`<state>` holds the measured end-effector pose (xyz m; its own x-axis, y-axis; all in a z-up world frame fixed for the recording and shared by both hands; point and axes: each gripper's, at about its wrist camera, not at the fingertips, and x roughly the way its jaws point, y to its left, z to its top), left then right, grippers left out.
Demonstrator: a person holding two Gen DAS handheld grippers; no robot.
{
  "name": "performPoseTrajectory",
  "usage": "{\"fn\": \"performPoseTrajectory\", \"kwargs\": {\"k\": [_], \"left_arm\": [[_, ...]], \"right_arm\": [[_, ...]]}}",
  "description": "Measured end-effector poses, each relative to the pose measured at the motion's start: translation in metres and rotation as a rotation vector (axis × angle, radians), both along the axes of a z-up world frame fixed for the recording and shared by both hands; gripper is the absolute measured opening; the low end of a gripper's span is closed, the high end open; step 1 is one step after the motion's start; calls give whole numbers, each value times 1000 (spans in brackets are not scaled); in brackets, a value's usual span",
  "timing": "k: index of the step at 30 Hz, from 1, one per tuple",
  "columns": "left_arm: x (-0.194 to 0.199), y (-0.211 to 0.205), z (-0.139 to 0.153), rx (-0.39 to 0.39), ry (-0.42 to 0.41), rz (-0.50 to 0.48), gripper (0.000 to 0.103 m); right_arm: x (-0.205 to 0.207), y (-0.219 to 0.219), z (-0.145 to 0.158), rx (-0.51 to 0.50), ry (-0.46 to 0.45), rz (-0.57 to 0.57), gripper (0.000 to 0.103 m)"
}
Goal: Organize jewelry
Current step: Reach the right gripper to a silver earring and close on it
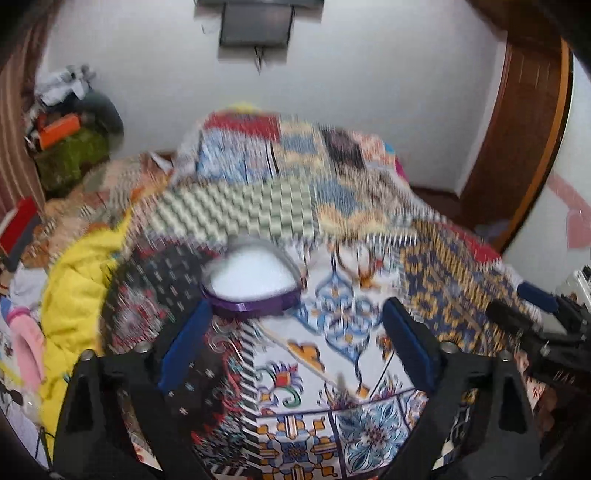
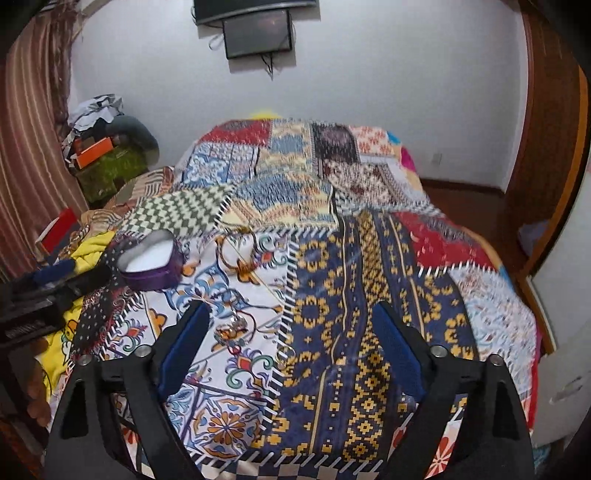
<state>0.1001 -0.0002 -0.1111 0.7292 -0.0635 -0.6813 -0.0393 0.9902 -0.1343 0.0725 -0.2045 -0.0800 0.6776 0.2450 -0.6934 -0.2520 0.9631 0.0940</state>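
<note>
I'm at the approach: both grippers, left (image 1: 295,354) and right (image 2: 291,347), gape empty over the bed (image 2: 369,295). Box (image 2: 149,264) sits mid-left, jewelry (image 2: 231,330) between my right fingers; next, pinch a piece.

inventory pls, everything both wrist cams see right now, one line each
heart-shaped box: 1, purple wall, white inside, open, on quilt far left
bangles: a few, gold-toned, on quilt right of box; count unclear
small jewelry piece: 1, silvery, on quilt near right claw's left finger
patchwork quilt: 1, multicoloured, covers bed
yellow cloth: 1, left bed edge
screen: 1, dark, on white wall
curtain: 1, brown striped, left
left claw: open, empty, near box
right claw: open, empty
</note>
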Motion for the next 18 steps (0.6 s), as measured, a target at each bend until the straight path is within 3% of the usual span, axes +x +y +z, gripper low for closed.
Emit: {"fn": "performPoseTrajectory", "kwargs": {"k": [5, 9, 13, 16, 18], "left_arm": [[12, -4, -35, -38, 120, -41, 84], [12, -10, -48, -56, 171, -87, 80], [9, -22, -58, -40, 216, -140, 65], [5, -27, -65, -35, 253, -177, 49], [2, -28, -67, -32, 261, -190, 46]], "right_arm": [[4, -5, -10, 22, 42, 11, 74], [6, -2, -18, 30, 74, 47, 62], [7, 4, -25, 42, 99, 84, 53], [6, 6, -27, 44, 105, 95, 52], [6, 6, -29, 48, 110, 96, 52]]}}
